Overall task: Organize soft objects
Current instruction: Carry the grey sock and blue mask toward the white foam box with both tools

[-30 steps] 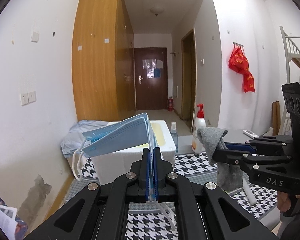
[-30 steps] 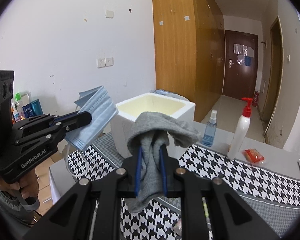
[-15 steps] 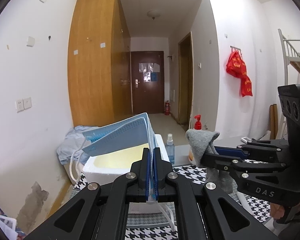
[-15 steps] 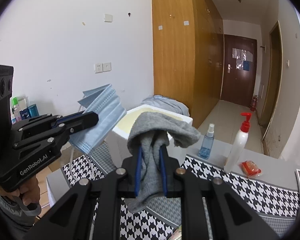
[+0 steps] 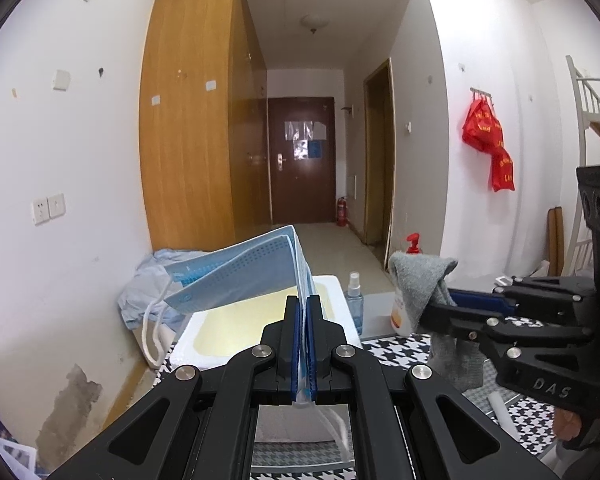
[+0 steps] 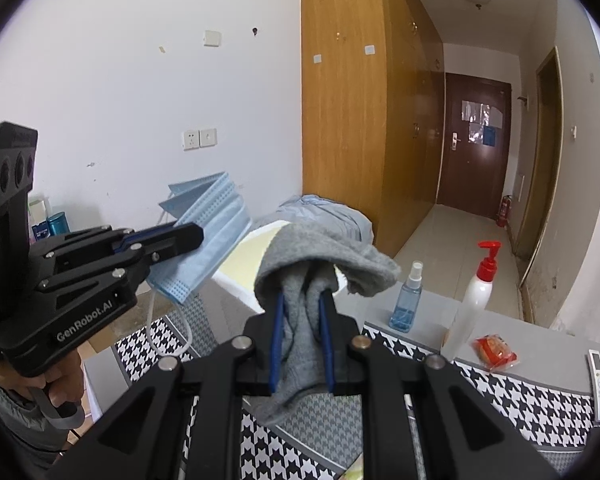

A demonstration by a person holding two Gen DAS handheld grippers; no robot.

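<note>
- Left gripper (image 5: 304,344): jaws pressed together on a blue face mask (image 5: 240,276). The mask fans out up and to the left of the jaws, clear of every surface; its white ear loops (image 5: 152,332) hang free.
- Right gripper (image 6: 302,344): jaws clamped on a grey sock (image 6: 312,268). The cloth bunches between the blue pads (image 6: 275,344), flops over the fingertips and trails below them, off the table.
- In the right wrist view the left gripper (image 6: 188,236) sits to the left, with the mask (image 6: 208,240) in front of the wall; a hand (image 6: 60,376) grips its handle.
- White foam box (image 5: 260,320): open top, pale yellow inside, standing on the table beyond both grippers. Mask and sock are both in the air on its near side; neither is in it.
- Table cover: black-and-white houndstooth cloth (image 6: 520,396).
- Also on the table: blue spray bottle (image 6: 406,300), white pump bottle with red top (image 6: 476,292), red packet (image 6: 496,354), remote control (image 6: 598,376) at the right edge.
- Light blue fabric (image 6: 328,216) lies heaped behind the box.
</note>
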